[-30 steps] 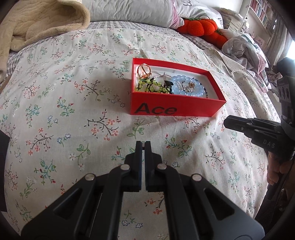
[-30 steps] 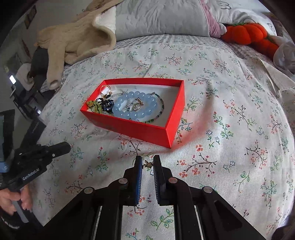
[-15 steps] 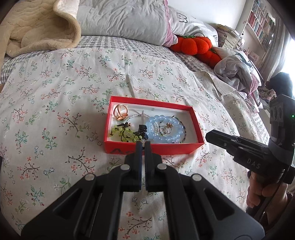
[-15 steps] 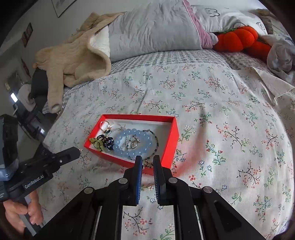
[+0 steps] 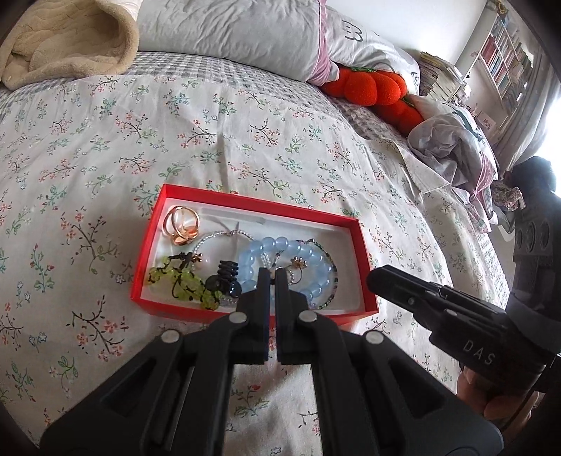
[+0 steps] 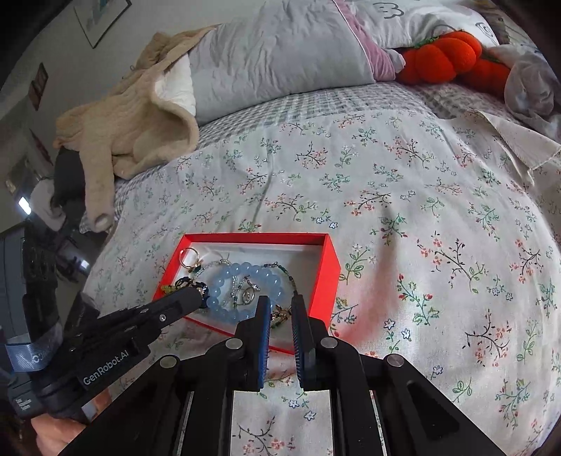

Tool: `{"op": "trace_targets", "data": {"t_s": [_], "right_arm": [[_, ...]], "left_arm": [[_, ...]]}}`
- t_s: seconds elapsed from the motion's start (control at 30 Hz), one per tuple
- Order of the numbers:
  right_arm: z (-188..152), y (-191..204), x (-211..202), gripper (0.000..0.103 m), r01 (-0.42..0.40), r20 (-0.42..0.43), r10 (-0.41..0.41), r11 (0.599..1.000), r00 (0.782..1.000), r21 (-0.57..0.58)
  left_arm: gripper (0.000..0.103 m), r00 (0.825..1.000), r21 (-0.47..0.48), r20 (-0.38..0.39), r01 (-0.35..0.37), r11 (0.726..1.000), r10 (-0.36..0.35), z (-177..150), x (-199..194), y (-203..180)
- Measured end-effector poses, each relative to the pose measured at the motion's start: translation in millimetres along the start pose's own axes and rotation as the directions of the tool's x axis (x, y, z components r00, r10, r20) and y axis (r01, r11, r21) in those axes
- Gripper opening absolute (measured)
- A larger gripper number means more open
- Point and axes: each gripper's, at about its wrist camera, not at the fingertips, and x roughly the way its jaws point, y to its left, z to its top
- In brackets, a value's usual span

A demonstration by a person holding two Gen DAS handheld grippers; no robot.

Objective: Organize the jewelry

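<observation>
A red box [image 5: 361, 242] [image 6: 329, 266] lies on the flowered bedspread and holds a blue bead bracelet [image 5: 308, 256] [image 6: 245, 272], gold rings [image 5: 182, 224], a green bead piece [image 5: 182, 280] and other small jewelry. My left gripper [image 5: 272, 275] is shut and empty, its tips over the box's near side. My right gripper [image 6: 280, 308] is shut on a small gold-and-green piece of jewelry [image 6: 278, 314], held over the box's near right corner. The right gripper also shows at the right of the left wrist view [image 5: 382, 280].
A beige blanket [image 5: 66, 38] and grey pillows [image 5: 231, 31] lie at the head of the bed. Orange pumpkin plush toys [image 5: 371, 87] and crumpled clothes [image 5: 452, 147] lie at the back right. Bookshelves [image 5: 505, 59] stand beyond.
Both grippers rose and moved forward over the red box. The right gripper carried the small jewelry piece from the bedspread to above the box.
</observation>
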Motion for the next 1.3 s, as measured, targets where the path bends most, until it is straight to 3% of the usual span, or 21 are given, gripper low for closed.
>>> {"op": "trace_targets", "data": {"t_s": [0.53, 0.63, 0.83, 0.93, 0.97, 1.03, 1.13, 1.2, 1.3], "right_arm": [[2, -3, 13, 0.015, -0.050, -0.024, 0.051, 0.998, 0.998, 0.037], [3, -2, 11, 0.017, -0.059, -0.011, 0.059, 0.998, 0.998, 0.035], [2, -2, -1, 0.022, -0.058, 0.001, 0.058, 0.998, 0.998, 0.032], [-2, -2, -10, 0.027, -0.046, 0.007, 0.046, 0.999, 0.999, 0.015], [-4, -2, -13, 0.034, -0.042, 0.005, 0.042, 0.999, 0.999, 0.011], [-10, -5, -21, 0.059, -0.032, 0.011, 0.032, 0.999, 0.999, 0.013], [-16, -7, -30, 0.060, -0.014, 0.006, 0.014, 1.000, 1.000, 0.003], [-22, -9, -36, 0.060, 0.002, 0.002, -0.002, 1.000, 1.000, -0.007], [-32, -11, -42, 0.066, 0.028, -0.009, -0.029, 0.999, 1.000, -0.025]], "left_arm": [[0.007, 0.999, 0.005, -0.023, -0.036, 0.999, 0.036, 2, 6, -1], [0.018, 0.999, 0.018, -0.013, -0.044, 0.999, 0.044, 1, -2, -4], [0.024, 0.997, 0.041, -0.003, -0.082, 0.996, 0.082, -4, -14, -8], [0.036, 0.994, 0.057, -0.002, -0.106, 0.993, 0.106, -10, -20, -11], [0.038, 0.993, 0.061, -0.005, -0.117, 0.991, 0.117, -12, -21, -11], [0.039, 0.990, 0.065, -0.016, -0.137, 0.988, 0.138, -16, -23, -12], [0.043, 0.984, 0.070, -0.034, -0.170, 0.983, 0.173, -25, -27, -15], [0.060, 0.979, 0.071, -0.037, -0.197, 0.978, 0.200, -31, -31, -17], [0.074, 0.971, 0.065, -0.044, -0.232, 0.971, 0.235, -40, -38, -19]]}}
